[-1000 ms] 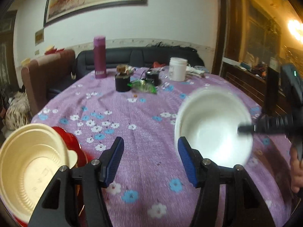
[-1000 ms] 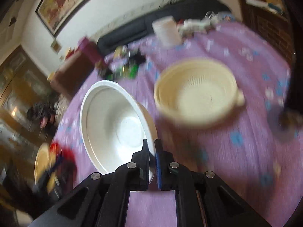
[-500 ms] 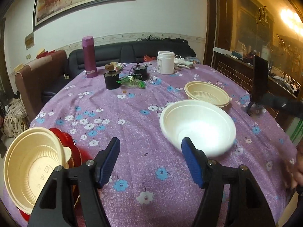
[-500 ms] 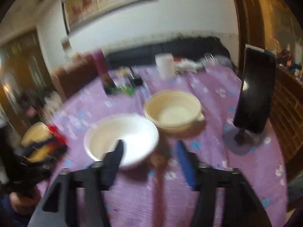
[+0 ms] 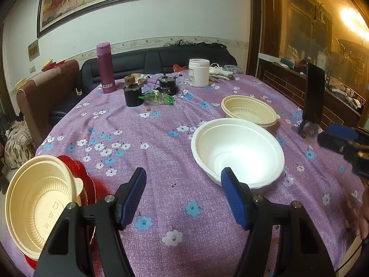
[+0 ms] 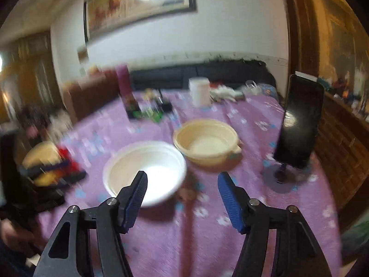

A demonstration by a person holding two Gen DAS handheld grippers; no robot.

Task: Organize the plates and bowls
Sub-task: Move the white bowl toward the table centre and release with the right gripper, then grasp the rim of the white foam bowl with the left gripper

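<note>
Both the left gripper (image 5: 183, 195) and right gripper (image 6: 181, 198) hang wide open with nothing in them, so neither is carrying anything. The white bowl (image 5: 237, 152) sits upright on the tablecloth (image 5: 143, 143) just ahead, and the cream bowl (image 5: 250, 112) just behind looks like its stacking partner. Another cream bowl sits on a red plate (image 5: 77, 169) at the near left edge, probably the pile.

At the lower left of the left wrist view we see the red plate (image 5: 78, 173) mostly hidden beneath the cream bowl (image 5: 39, 198), whose rim the frame edge clips. In the right wrist view motion blur smears everything; at mid-left the other gripper (image 6: 53, 173) is a dark streak, and we cannot read its jaws.
</note>
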